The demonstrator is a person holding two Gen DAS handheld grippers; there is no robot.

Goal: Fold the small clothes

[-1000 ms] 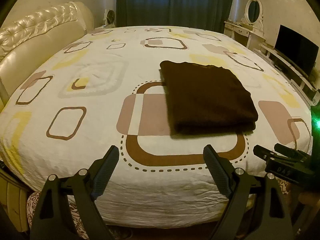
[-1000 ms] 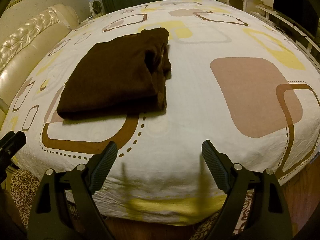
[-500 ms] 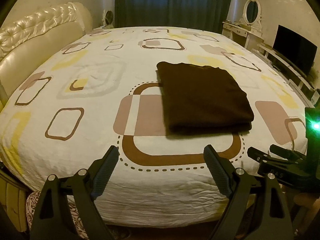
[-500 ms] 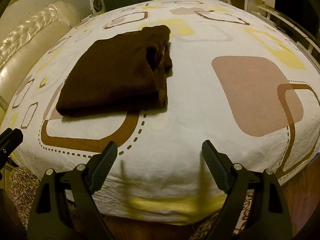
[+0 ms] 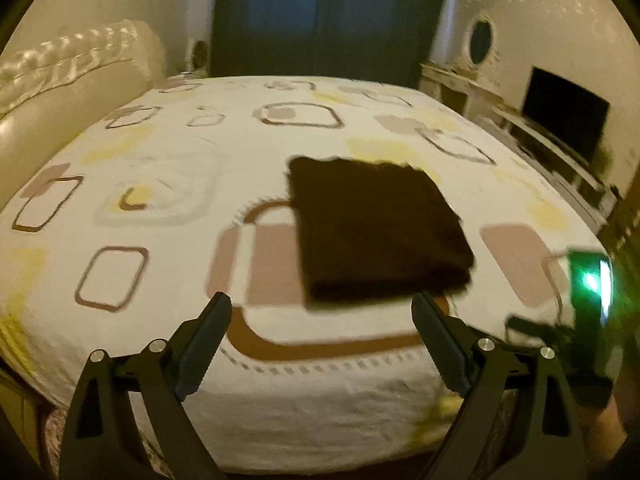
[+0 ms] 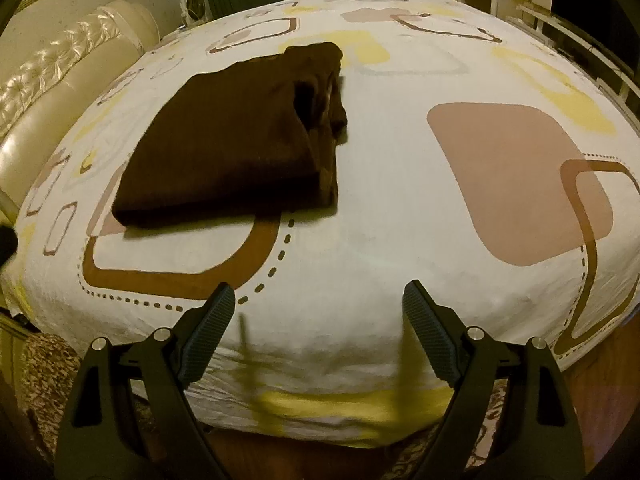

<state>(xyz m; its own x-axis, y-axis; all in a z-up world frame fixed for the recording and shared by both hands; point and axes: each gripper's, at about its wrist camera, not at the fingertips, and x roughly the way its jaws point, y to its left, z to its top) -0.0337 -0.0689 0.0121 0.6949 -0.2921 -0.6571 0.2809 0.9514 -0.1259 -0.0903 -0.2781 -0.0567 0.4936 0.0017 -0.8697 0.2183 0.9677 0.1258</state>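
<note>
The bed (image 6: 400, 240) is covered by a patterned sheet, and the brown garment (image 6: 228, 148) is laid on it as a tidy folded rectangle, left of centre in the right view. Loose layers are bunched along its right edge (image 6: 324, 96). Both the left hand-held gripper (image 5: 320, 312) and the right hand-held gripper (image 6: 318, 300) are held wide open over the near bed edge, nothing gripped. If only the top layer gets pinched, the fold could probably be dragged apart.
</note>
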